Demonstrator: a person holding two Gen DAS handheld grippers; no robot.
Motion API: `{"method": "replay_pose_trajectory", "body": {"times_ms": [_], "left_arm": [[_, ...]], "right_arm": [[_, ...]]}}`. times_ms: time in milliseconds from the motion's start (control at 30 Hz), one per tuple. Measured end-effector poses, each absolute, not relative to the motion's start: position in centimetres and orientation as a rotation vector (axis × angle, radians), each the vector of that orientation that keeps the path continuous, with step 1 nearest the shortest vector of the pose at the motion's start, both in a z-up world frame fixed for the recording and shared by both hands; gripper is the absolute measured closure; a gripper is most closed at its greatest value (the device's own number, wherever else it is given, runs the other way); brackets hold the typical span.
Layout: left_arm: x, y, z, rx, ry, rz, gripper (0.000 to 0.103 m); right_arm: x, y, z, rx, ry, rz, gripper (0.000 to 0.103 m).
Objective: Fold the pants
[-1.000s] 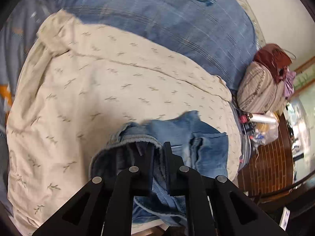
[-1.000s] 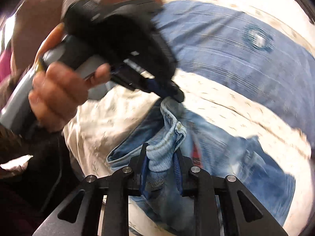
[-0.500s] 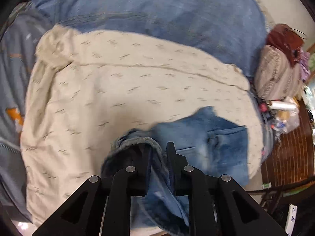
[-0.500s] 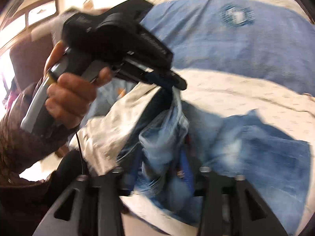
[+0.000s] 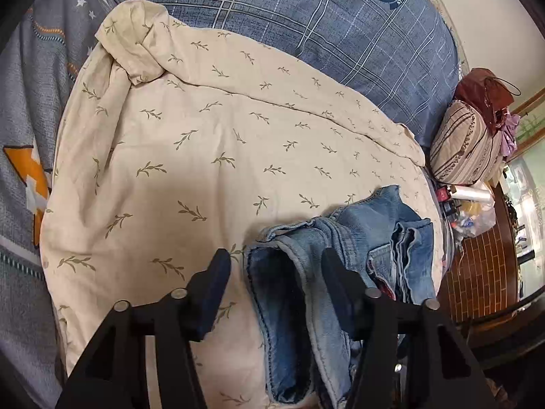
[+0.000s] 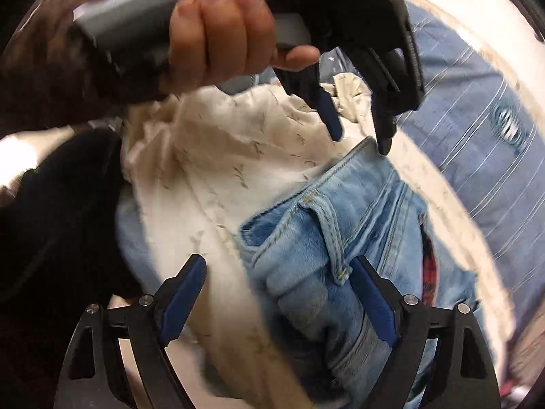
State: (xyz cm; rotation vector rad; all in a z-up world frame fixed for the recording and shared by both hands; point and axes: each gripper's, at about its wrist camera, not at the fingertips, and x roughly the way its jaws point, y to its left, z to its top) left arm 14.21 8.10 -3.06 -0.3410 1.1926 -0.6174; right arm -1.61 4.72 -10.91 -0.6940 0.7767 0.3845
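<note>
Light blue jeans (image 5: 340,259) lie bunched on a cream leaf-print sheet (image 5: 211,143) near the bed's front right edge. My left gripper (image 5: 276,266) is open, its jaws spread on either side of the waistband, holding nothing. In the right wrist view the jeans (image 6: 344,238) lie crumpled with a belt loop showing. My right gripper (image 6: 279,279) is open, its right finger against the denim. The left gripper (image 6: 357,129), held by a hand, hovers open just above the jeans' far edge.
A blue plaid duvet (image 5: 340,20) covers the far side of the bed. A grey star-print blanket (image 5: 27,109) lies at the left. A striped cushion (image 5: 466,150), a red bag (image 5: 483,92) and clutter sit on the floor at the right.
Both grippers have opened and let go of the jeans. The jeans now lie on the sheet, further right in the left wrist view.
</note>
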Motion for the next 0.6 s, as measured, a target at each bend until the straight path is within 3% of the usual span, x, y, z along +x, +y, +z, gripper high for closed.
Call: {"method": "replay_pose_trajectory", "body": {"times_ms": [133, 200, 233, 367, 600], "left_arm": [[14.9, 6.9, -5.5, -0.338, 1.263, -0.65, 0.044], [15.0, 6.0, -6.4, -0.313, 1.28, -0.65, 0.044], [15.0, 5.6, -6.5, -0.304, 1.28, -0.648, 0.044], [14.9, 5.6, -5.9, -0.314, 1.267, -0.662, 0.054], [14.2, 5.3, -3.9, -0.272, 1.231, -0.656, 0.056]], "right_arm": [[0.3, 4.3, -12.6, -0.7, 0.822, 0.344, 0.013], [0.2, 4.3, -11.9, -0.679, 0.811, 0.353, 0.026], [0.3, 3.8, -11.3, -0.649, 0.815, 0.36, 0.04], [0.8, 1.9, -9.3, -0.52, 0.835, 0.365, 0.059], [0.5, -0.5, -7.3, -0.385, 0.846, 0.375, 0.057]]}}
